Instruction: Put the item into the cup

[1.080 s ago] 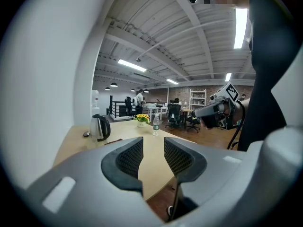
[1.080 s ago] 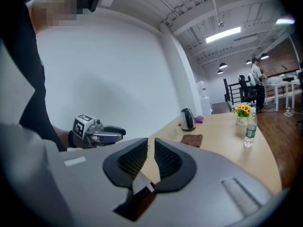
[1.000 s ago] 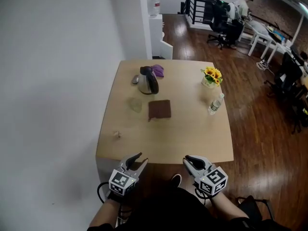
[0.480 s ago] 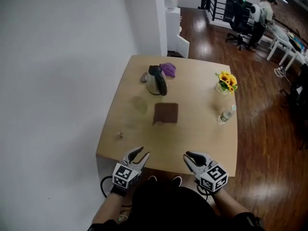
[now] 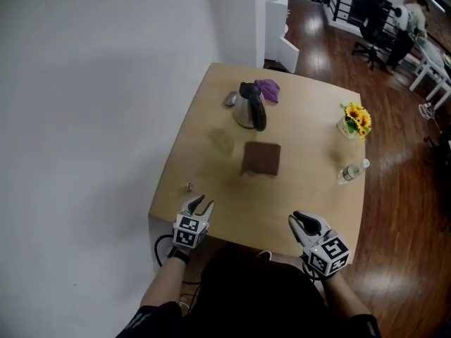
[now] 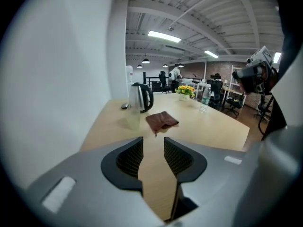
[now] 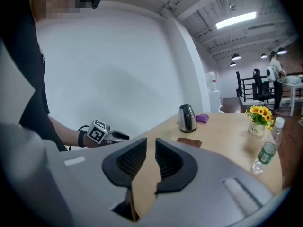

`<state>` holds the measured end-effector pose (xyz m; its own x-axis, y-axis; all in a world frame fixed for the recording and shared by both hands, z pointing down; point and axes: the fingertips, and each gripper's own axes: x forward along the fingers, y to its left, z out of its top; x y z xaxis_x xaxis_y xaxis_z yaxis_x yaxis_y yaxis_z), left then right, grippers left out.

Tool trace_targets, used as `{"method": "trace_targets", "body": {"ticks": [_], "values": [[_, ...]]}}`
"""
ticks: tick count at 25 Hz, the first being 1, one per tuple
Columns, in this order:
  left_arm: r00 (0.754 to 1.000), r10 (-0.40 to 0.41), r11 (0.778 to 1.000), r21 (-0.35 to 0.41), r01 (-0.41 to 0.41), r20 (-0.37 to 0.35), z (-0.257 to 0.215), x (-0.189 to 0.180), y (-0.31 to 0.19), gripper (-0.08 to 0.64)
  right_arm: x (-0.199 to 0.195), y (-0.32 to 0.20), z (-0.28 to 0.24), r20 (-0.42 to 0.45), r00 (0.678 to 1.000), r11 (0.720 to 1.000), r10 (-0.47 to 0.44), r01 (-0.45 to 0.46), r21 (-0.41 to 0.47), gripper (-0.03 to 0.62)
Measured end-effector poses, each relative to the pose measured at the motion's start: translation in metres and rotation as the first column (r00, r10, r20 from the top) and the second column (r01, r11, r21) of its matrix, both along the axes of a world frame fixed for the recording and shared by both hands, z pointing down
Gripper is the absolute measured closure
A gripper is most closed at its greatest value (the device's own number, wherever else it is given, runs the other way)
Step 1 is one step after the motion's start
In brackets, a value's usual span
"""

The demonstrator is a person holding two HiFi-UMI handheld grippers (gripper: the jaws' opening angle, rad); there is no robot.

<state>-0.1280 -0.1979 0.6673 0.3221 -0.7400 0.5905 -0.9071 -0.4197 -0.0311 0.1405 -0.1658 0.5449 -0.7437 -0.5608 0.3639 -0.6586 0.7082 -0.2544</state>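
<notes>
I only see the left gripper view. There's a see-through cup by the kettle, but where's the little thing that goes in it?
Observer: A tiny pale object lies near the left edge of the wooden table, just ahead of the left tongs.
Operator: Is anything hiding behind the kettle?
Observer: Yes, a crumpled purple cloth lies just beyond the steel kettle with black handle.
Operator: Are the other tongs holding something?
Observer: No, the right tongs are open with nothing between them.
</notes>
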Motion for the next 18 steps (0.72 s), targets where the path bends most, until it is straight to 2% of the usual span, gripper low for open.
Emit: {"method": "trace_targets", "body": {"ticks": [6, 13, 18], "values": [[0.982, -0.090, 0.991, -0.083, 0.104, 0.165, 0.045, -0.076, -0.029, 0.439, -0.014, -0.026, 0.005, -0.049, 0.999, 1.000, -0.001, 0.001, 0.008, 0.524], [0.955, -0.024, 0.970, -0.224, 0.093, 0.295, 0.095, -0.119, -0.042, 0.439, -0.047, -0.054, 0.001, -0.055, 0.998, 1.000, -0.006, 0.006, 0.005, 0.523], [0.938, 0.028, 0.961, -0.266, 0.069, 0.347, 0.117, -0.133, -0.049, 0.440, -0.066, -0.065, 0.006, -0.043, 0.999, 1.000, -0.007, 0.006, -0.014, 0.523]]}}
